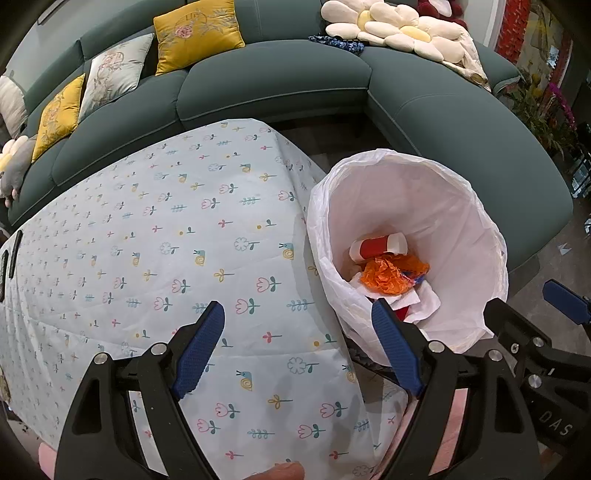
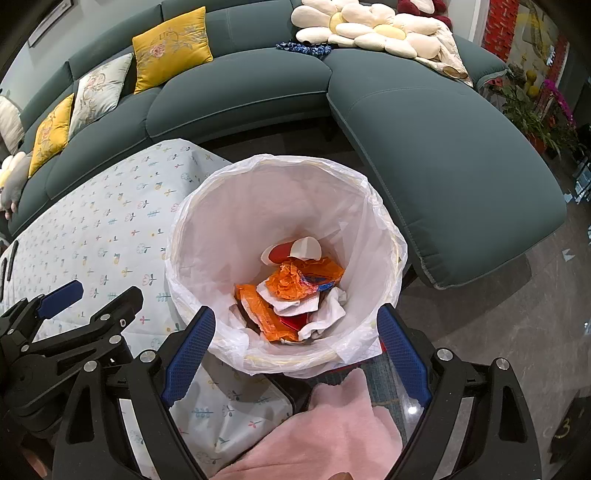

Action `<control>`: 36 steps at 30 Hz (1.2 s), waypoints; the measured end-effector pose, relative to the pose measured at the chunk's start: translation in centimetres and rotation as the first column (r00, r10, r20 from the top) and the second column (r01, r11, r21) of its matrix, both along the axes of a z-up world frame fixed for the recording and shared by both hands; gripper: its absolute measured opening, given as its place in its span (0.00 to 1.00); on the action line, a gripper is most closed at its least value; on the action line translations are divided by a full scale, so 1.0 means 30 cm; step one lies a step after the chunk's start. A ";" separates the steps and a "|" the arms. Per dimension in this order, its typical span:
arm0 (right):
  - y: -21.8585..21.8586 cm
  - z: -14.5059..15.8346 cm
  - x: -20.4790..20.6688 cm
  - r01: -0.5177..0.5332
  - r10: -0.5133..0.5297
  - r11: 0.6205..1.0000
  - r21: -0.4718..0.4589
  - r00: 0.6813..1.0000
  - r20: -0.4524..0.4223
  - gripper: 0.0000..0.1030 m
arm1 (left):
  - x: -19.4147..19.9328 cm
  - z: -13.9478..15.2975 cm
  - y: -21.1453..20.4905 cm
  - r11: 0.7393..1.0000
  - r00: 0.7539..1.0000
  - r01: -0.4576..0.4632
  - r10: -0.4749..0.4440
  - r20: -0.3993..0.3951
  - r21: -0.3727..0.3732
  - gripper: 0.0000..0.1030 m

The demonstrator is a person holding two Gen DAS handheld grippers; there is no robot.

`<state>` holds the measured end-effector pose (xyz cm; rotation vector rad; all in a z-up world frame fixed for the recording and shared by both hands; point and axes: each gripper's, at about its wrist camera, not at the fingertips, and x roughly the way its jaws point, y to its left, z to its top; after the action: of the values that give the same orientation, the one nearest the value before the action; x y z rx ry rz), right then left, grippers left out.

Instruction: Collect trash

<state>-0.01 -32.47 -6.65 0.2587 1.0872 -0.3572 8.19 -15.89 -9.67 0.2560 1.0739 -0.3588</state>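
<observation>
A trash bin lined with a white bag point(image 2: 280, 206) stands on the floor beside the table; in the left wrist view the bin point(image 1: 410, 192) is at right. Inside lie a red-and-white cup point(image 2: 291, 251), crumpled orange wrappers point(image 2: 295, 282) and white tissues point(image 2: 325, 314). My right gripper point(image 2: 297, 354) hangs open above the bin's near rim, nothing between its blue pads point(image 2: 188, 354). My left gripper point(image 1: 297, 347) is open and empty over the table's right edge. Each gripper shows in the other's view.
The table wears a pale floral cloth point(image 1: 166, 229). Behind curves a teal sofa point(image 1: 277, 77) with yellow and grey cushions and flower-shaped pillows point(image 1: 391, 26). A pink cloth point(image 2: 332, 428) lies below the right gripper. Two dark remotes point(image 1: 11, 254) rest at the table's left edge.
</observation>
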 end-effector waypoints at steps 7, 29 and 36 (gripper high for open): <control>0.000 0.000 0.000 0.000 0.000 1.000 -0.001 1.000 -0.002 0.83 | 0.000 -0.002 0.003 1.000 1.000 -0.011 0.011 -0.010 0.002 0.76; 0.002 -0.025 -0.026 -0.002 0.002 1.000 -0.005 1.000 -0.021 0.83 | -0.020 -0.032 0.004 0.999 0.999 -0.026 0.027 -0.043 0.026 0.75; 0.001 -0.026 -0.025 -0.003 0.003 1.000 -0.005 1.000 -0.022 0.83 | -0.021 -0.037 0.004 0.999 0.999 -0.024 0.025 -0.044 0.034 0.75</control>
<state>-0.77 -32.43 -7.43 0.2492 1.1077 -0.3606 7.55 -15.76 -10.79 0.2654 1.1267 -0.3264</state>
